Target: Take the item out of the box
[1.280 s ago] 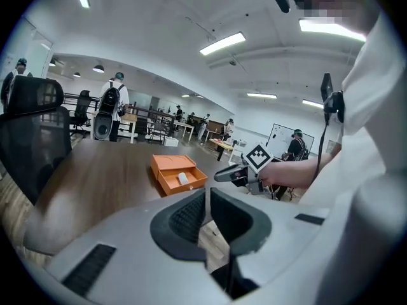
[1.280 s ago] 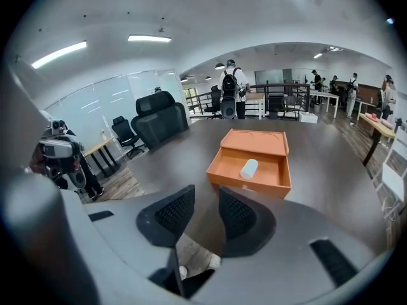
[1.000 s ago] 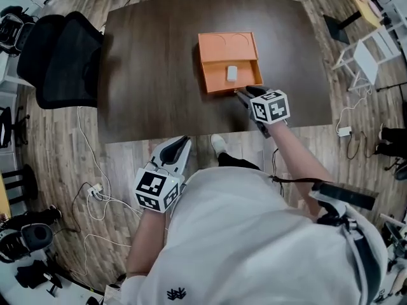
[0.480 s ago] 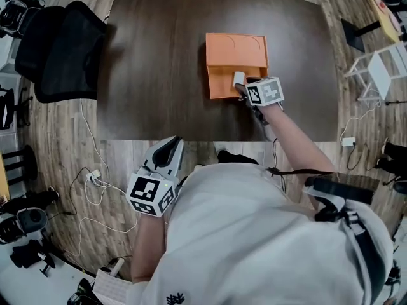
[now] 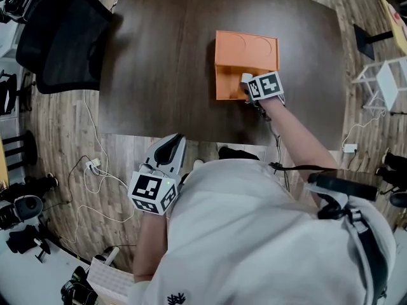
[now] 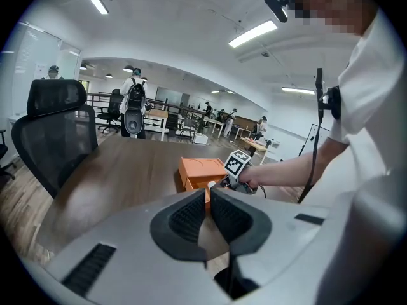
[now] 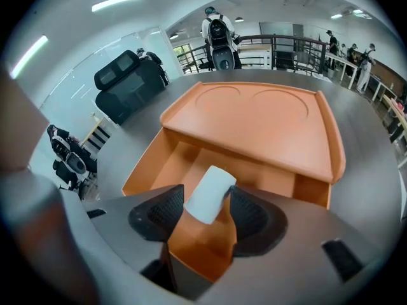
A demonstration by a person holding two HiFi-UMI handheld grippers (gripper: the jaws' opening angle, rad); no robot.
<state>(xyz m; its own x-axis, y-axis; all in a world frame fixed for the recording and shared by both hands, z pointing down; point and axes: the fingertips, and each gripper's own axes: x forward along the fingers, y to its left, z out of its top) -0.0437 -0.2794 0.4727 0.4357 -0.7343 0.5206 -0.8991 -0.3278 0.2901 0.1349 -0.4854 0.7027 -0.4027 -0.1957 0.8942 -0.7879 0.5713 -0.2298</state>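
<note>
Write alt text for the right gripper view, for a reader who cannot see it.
The right gripper has just been opening its jaws, which now stand on either side of a small white item lying in the open compartment of an orange box. The box sits on a dark table, with a black office chair and a bright office behind.

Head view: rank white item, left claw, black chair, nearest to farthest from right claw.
1. white item: between right claw's jaws, which have just been opening, in the orange box.
2. left claw: off table's near edge.
3. black chair: table's far left.
</note>
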